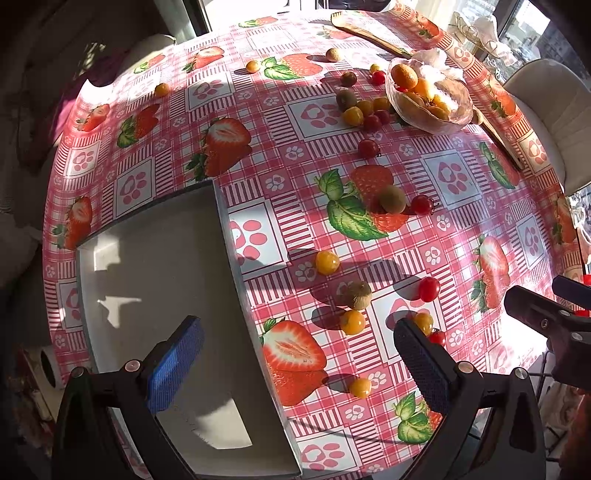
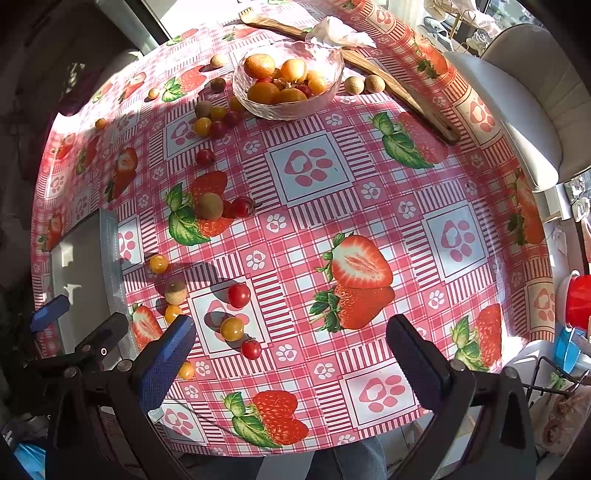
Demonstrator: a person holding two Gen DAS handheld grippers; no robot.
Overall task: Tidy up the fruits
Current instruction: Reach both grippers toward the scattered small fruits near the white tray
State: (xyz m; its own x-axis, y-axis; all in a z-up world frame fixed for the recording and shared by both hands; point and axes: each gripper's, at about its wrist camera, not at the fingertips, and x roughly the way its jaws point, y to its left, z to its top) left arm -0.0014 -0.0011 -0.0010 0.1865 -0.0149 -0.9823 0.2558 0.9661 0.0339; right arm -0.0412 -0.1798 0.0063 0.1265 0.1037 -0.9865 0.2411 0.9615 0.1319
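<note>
Hovering over the near edge of the table, the left gripper (image 1: 299,354) has its jaws spread wide with nothing between them; one blue pad (image 1: 173,365) hangs above the grey tray (image 1: 155,266), the other above the cloth (image 1: 332,147). The right gripper (image 2: 291,354) is just as wide apart and empty, poised over a printed strawberry near the front edge.

Fruit lies scattered across the strawberry-patterned cloth. Closest to the tray sit a yellow tomato (image 1: 327,262), a kiwi (image 1: 357,294), a red tomato (image 1: 429,288) and another yellow one (image 1: 352,322). A further yellow tomato (image 1: 360,387) lies nearer the edge, and a yellow and red pair peeks out just beside the left gripper's right pad. Mid-table, a second kiwi (image 1: 393,199) rests just beside a red tomato (image 1: 422,204), with a lone dark red one (image 1: 368,148) beyond.

A glass bowl (image 2: 332,62) stands at the far side holding oranges (image 2: 258,65) and smaller fruit. A cluster of small tomatoes and a kiwi (image 2: 214,118) crowds against its left side; two pale round fruits (image 2: 364,84) sit to its right, touching each other. A long wooden utensil (image 2: 406,92) lies behind the bowl, with crumpled paper (image 2: 340,33) on it. A few stray yellow fruits dot the far left of the cloth. The tray holds no fruit.
</note>
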